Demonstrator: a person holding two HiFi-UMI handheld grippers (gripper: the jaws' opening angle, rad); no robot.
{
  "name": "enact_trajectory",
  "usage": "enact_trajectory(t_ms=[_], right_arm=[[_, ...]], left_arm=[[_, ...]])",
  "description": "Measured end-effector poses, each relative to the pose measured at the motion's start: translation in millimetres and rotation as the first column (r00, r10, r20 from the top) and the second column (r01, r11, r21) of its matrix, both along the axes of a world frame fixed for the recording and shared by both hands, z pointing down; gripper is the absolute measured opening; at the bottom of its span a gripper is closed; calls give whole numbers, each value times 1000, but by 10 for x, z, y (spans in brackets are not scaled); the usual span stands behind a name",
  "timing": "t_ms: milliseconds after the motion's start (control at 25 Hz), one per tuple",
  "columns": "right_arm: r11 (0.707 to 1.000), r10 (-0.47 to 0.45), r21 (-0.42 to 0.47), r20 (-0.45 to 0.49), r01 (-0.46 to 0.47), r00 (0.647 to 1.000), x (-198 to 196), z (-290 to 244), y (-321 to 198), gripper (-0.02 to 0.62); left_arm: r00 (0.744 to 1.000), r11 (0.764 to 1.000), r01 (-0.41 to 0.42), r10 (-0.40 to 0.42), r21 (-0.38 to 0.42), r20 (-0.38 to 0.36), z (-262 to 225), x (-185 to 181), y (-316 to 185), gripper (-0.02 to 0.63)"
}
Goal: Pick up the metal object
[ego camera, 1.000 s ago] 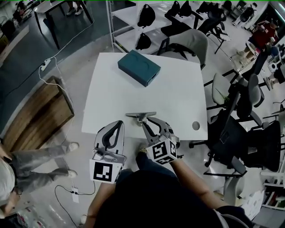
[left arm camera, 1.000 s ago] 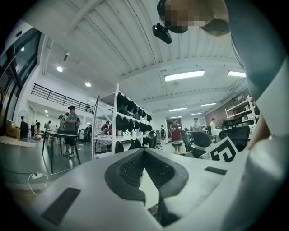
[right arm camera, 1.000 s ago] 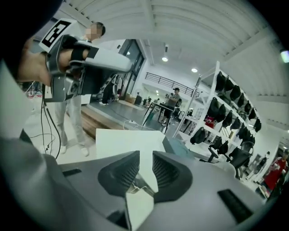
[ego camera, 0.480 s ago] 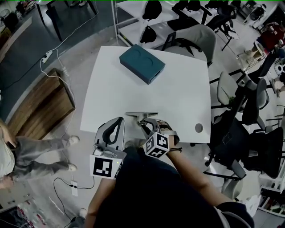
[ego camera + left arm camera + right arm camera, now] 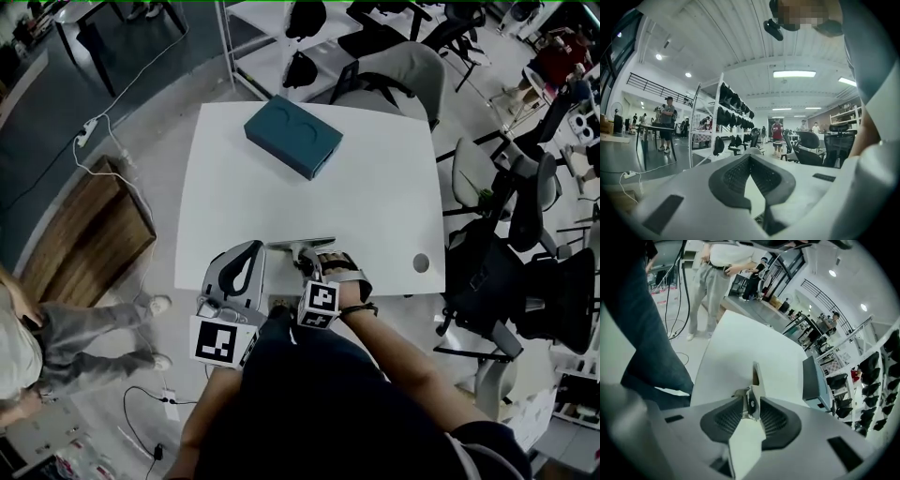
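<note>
One thin metal object (image 5: 755,373) is pinched by the right hand-held gripper (image 5: 751,401); left hand-held gripper (image 5: 750,157) closed, empty.

I log a white square tabletop (image 5: 366,202). A teal box (image 5: 292,136) lies flat near the far edge, set askew. The metal object (image 5: 302,246) sits at the near edge. A round grey disc (image 5: 421,263) marks the near right corner.

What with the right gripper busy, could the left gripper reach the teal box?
Probably: only bare table lies between the left gripper and the teal box, though it's a far stretch.
</note>
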State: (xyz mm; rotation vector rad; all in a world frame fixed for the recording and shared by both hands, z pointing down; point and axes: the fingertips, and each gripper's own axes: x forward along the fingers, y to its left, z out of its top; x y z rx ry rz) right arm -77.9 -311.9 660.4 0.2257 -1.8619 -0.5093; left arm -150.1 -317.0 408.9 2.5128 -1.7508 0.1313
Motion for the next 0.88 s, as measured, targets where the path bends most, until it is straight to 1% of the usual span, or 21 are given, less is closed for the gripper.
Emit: enact_trajectory(t_ms=[160,240,280,360,440,520,600,720,800,880], right_arm=[[996,-26,79,-62,31,998,-36,78,-61,115],[991,-23,131,-74,32,997,-55,90,-116,88],[987,-21,157,-75,33,997,-65,80,-142,68],[980,-18,195,-69,31,997,-90,27,-186,49],[978,-8,209,-51,19,999,-107,-44,-235,31],[976,6,219,-33,1,999,-99,-104,-290,29],[971,22,239,-8,-20,1000,-77,-180,-352,28],[961,59,266,60,-73,996,-51,-451,-464,28],[949,95,287,129,-129,987,-32,-705,-580,28],[931,137,305,216,-200,967,-9,-998,-703,28]], left_arm=[[1000,1000,-25,25,-11,-14,55,-52,-64,21],[999,999,-36,36,-14,-21,72,-78,-87,21],[999,999,-42,41,-15,-23,78,-89,-95,21],[998,999,-50,49,-17,-26,87,-110,-110,21],[998,998,-54,53,-18,-28,91,-127,-133,21],[998,998,-60,60,-17,-30,89,-124,-156,21],[997,998,-68,67,-15,-29,88,-109,-173,21],[997,997,-76,76,-9,-28,80,-82,-198,21],[996,997,-80,80,0,-27,57,-64,-241,21],[996,997,-82,82,10,-24,21,-47,-292,21]])
